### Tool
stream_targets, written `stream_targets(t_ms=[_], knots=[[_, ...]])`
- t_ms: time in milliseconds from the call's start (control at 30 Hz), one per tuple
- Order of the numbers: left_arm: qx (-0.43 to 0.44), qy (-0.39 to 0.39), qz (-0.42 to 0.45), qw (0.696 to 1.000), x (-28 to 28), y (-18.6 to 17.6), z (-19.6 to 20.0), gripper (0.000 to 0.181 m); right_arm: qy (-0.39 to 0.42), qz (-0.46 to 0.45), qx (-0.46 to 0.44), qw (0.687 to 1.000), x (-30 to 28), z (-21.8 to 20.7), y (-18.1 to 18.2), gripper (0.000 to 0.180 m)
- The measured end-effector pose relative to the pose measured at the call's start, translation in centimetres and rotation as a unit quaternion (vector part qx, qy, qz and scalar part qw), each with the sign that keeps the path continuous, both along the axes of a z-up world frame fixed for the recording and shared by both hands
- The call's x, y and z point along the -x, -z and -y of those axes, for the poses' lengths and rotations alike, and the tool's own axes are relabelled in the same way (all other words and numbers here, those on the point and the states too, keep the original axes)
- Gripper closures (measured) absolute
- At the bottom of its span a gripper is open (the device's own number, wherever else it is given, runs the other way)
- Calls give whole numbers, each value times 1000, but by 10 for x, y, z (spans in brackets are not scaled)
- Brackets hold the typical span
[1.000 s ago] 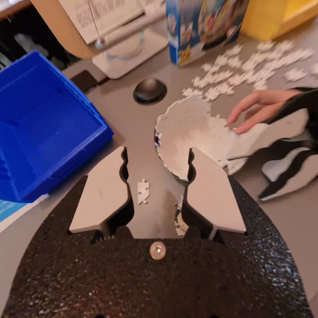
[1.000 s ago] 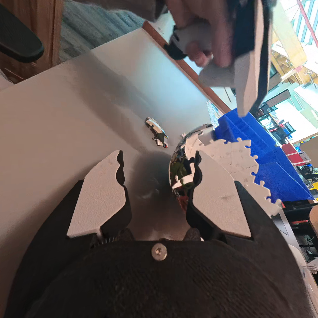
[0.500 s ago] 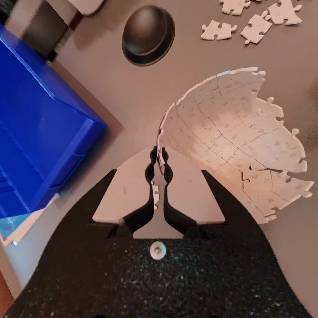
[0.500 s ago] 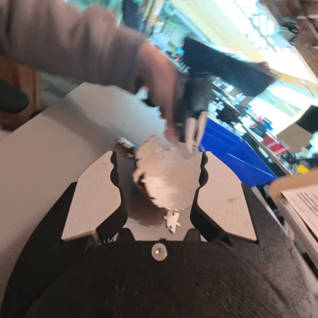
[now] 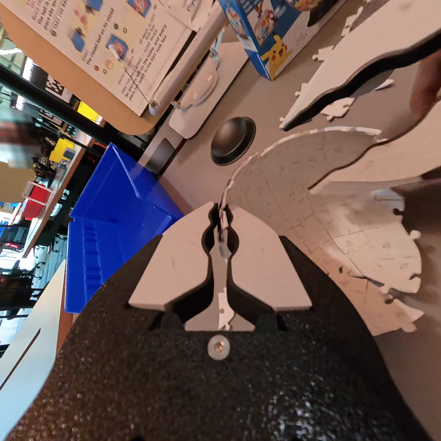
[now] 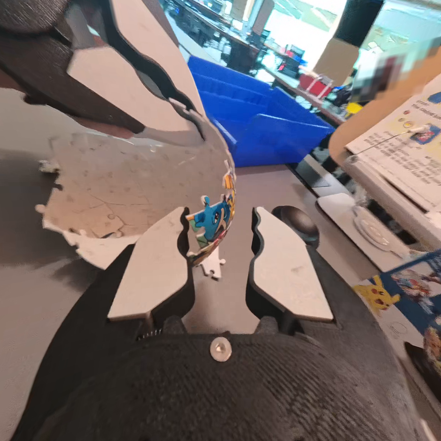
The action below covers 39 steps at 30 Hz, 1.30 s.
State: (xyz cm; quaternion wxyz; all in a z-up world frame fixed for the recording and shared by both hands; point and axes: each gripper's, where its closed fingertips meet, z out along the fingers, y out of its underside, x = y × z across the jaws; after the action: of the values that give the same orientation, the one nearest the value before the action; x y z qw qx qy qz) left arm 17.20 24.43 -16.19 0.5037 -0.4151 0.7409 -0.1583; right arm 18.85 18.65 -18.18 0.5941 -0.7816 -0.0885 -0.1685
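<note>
A curved, bowl-like shell of joined puzzle pieces (image 5: pixel 322 226) rests on the grey table, white inside and with coloured pictures outside (image 6: pixel 214 219). My left gripper (image 5: pixel 221 210) is shut on the shell's rim and also shows at the top left of the right wrist view (image 6: pixel 193 114). My right gripper (image 6: pixel 220 211) is open, with the shell's coloured edge between its jaws, close to the left finger. In the left wrist view its fingers (image 5: pixel 372 164) straddle the shell's far rim. A loose white puzzle piece (image 6: pixel 212 265) lies on the table under the shell's edge.
A blue bin (image 5: pixel 119 214) stands to the left, and a black dome-shaped stand (image 5: pixel 232 140) sits on the table behind the shell. A blue puzzle box (image 5: pixel 269 31) and a printed sheet on a stand (image 6: pixel 393 155) are at the back. Several loose white pieces (image 5: pixel 336 109) lie beyond.
My left gripper closed on the shell's rim and tilted it. The bare hand has left the shell. My right gripper swung round to the shell's other side and now straddles its edge.
</note>
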Motion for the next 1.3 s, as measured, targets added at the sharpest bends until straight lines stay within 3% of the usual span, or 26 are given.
stream_targets(t_ms=[33,167,500,767,900,967,1067,1200,1300], knots=[[-1,-2,8,1000,0,0,0,176,12,21,-8,1000,-2,-1,0,134],[0,0,36,999,3,-2,1,177,27,110,-35,993,-1,-4,-3,153],[74,3,40,996,34,7,10,155,35,317,-67,945,30,2,-18,153],[64,16,93,993,58,3,12,163,11,406,-76,911,61,8,-23,150],[25,36,142,989,68,-3,14,169,-25,387,-83,918,77,13,-22,146],[11,48,170,984,71,-8,14,175,-52,363,-81,927,84,17,-22,134],[16,87,172,981,74,-5,20,176,-113,266,-91,953,96,28,-32,97],[4,96,177,979,76,-2,16,177,-235,119,-81,961,118,51,-46,87],[14,112,195,974,76,-5,17,178,-275,50,-59,958,116,61,-55,78]])
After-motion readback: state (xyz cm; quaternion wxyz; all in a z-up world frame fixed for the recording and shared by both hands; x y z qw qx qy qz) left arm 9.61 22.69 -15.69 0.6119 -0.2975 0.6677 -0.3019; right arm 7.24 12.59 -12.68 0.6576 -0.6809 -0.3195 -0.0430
